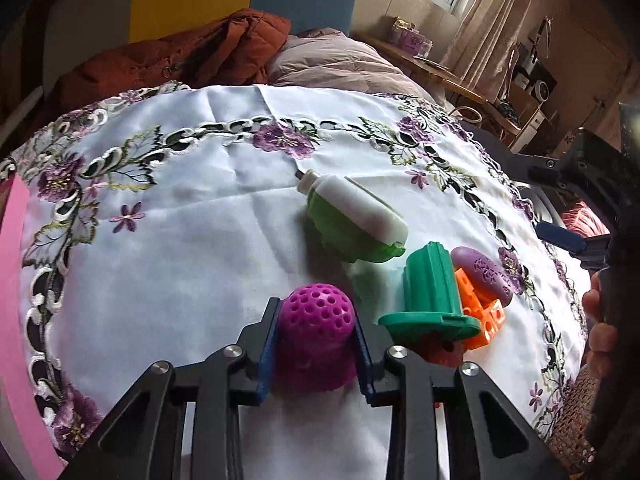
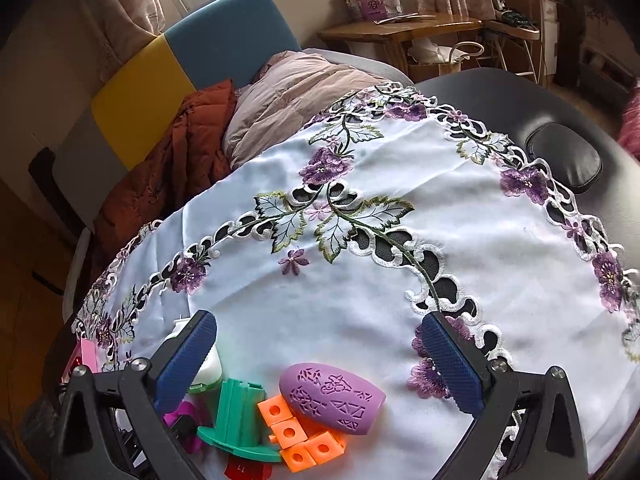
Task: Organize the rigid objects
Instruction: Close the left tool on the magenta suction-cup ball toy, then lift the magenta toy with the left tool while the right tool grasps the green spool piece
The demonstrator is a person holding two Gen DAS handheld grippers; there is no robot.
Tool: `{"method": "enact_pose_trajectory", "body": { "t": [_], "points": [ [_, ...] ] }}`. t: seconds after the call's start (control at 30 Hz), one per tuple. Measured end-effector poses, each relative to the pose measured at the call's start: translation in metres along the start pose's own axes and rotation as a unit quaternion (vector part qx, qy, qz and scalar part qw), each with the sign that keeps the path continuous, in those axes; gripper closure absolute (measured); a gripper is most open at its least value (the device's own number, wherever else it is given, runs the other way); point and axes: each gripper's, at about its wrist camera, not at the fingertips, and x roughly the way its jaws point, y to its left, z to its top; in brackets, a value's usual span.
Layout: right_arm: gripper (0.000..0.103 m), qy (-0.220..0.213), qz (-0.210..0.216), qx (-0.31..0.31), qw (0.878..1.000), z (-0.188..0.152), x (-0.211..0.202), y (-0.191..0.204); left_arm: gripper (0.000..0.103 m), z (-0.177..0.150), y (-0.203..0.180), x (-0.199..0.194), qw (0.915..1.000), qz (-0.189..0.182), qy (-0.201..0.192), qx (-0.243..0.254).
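Note:
My left gripper [image 1: 316, 320] is shut on a magenta perforated dome [image 1: 318, 320], resting low on the white embroidered cloth [image 1: 180, 208]. To its right stand a green ridged cylinder with a flange [image 1: 430, 292], an orange cube piece [image 1: 480, 312] and a purple patterned oval [image 1: 484, 274]. A green and white bottle-like object [image 1: 352, 216] lies behind them. My right gripper [image 2: 320, 360] is open above the same group: the purple oval [image 2: 332, 398], the orange cubes [image 2: 300, 432], the green cylinder [image 2: 236, 420], and the magenta dome [image 2: 188, 420] partly hidden behind the left finger.
A rust-coloured jacket [image 1: 180, 60] and a pale quilt [image 1: 340, 64] lie beyond the cloth's far edge. A pink item [image 1: 12, 280] is at the left. A red piece [image 2: 248, 470] lies under the green flange. Black padded surface [image 2: 560, 160] shows at the right, wooden desk [image 2: 400, 32] behind.

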Motion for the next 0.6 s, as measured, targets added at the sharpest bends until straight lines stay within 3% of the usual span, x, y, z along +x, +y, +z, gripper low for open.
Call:
{"method": "enact_pose_trajectory", "body": {
  "t": [0.33, 0.5, 0.6],
  "points": [
    [0.0, 0.058, -0.005, 0.009, 0.998, -0.006, 0.019, -0.006, 0.071, -0.049, 0.022, -0.039, 0.999, 0.042, -0.011, -0.008],
    [0.002, 0.048, 0.09, -0.011, 0.995, -0.011, 0.008, 0.012, 0.071, -0.056, 0.023, -0.043, 0.999, 0.038, -0.025, 0.0],
    [0.016, 0.063, 0.117, -0.038, 0.99, -0.017, 0.01, 0.028, 0.071, -0.056, 0.022, -0.043, 0.9989, 0.041, -0.025, 0.002]
  ]
}}
